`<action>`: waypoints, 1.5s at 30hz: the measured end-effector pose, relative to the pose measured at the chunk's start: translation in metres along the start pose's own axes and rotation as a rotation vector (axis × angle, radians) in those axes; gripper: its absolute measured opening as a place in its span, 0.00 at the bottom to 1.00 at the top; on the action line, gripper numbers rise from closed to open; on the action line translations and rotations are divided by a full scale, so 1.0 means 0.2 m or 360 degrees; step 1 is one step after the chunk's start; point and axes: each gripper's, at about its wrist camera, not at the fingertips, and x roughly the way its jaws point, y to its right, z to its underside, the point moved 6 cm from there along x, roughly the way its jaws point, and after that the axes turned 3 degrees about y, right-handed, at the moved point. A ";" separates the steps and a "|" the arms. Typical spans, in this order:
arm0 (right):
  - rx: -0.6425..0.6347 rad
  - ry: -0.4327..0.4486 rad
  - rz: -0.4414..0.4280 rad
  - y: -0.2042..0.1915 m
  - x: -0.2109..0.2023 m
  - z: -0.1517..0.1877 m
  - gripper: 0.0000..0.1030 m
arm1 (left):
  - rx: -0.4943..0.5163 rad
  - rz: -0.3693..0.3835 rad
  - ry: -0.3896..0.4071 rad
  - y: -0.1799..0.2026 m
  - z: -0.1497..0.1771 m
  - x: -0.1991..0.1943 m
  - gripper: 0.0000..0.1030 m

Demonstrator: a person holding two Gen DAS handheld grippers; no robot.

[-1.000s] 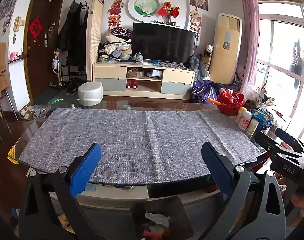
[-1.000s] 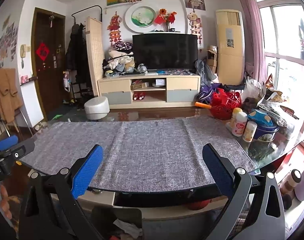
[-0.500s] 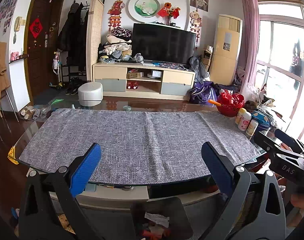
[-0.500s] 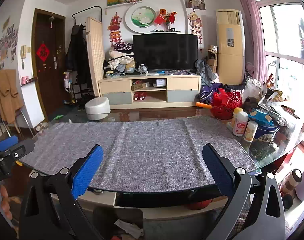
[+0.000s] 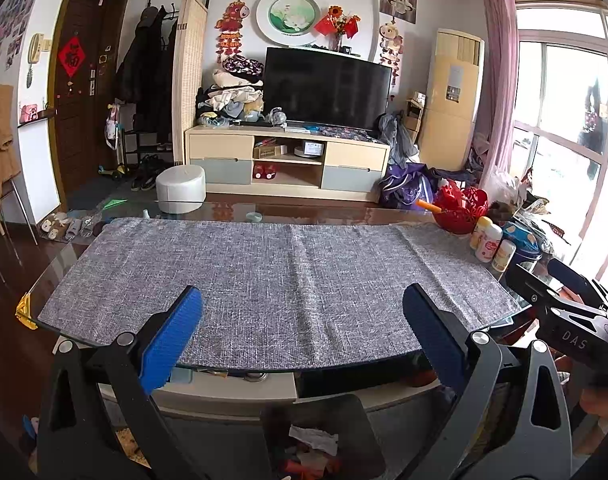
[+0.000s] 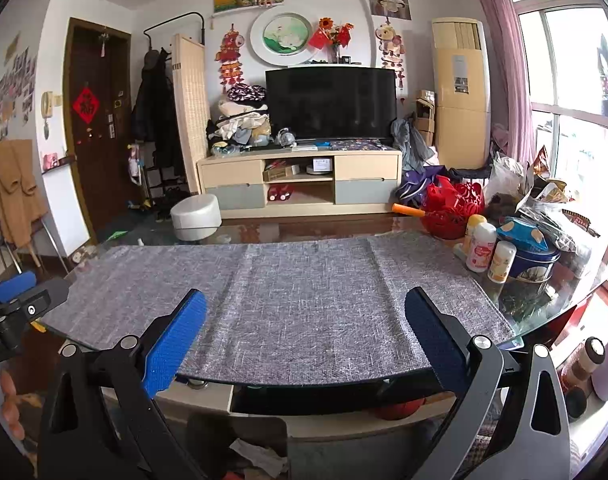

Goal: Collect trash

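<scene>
Both grippers wait over the near edge of the surface, holding nothing.

Left gripper point(image 5: 301, 336) and right gripper point(image 6: 306, 338) have fingers spread wide; the trash bin point(image 5: 356, 436) with crumpled trash point(image 5: 314, 438) sits below the grey cloth point(image 5: 271, 276).

- My left gripper point(image 5: 301, 330): black angular frame, triangular cutouts in each arm, silver round screws at the pivots.
- Finger pads point(image 5: 171, 340) are ribbed and blue; the right-side one reads darker, navy.
- My right gripper point(image 6: 304, 330): same build, black arms, silver screws, blue textured pads point(image 6: 175, 344).
- Seen from the left camera, the right unit's body is black with white "DAS" lettering.
- Seen from the right camera, the left unit shows white "obot.AI" text and one small screw.
- Bare skin, fingers point(image 6: 11, 408) visible at the frame edge.
</scene>
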 end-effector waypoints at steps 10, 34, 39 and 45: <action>0.0000 0.0000 0.0000 0.00 0.00 0.00 0.97 | 0.0000 0.0000 0.0008 0.01 -0.02 -0.01 0.92; 0.0008 -0.0006 -0.0010 -0.03 0.00 0.00 0.97 | 0.0004 -0.0054 0.0018 0.00 -0.04 -0.03 0.92; 0.0006 -0.0002 -0.0003 -0.05 0.00 0.00 0.97 | -0.0035 -0.0022 0.0025 0.00 -0.05 -0.03 0.92; 0.0009 -0.0007 -0.0005 -0.05 -0.01 0.01 0.97 | -0.0026 -0.0054 0.0038 0.01 -0.05 -0.04 0.92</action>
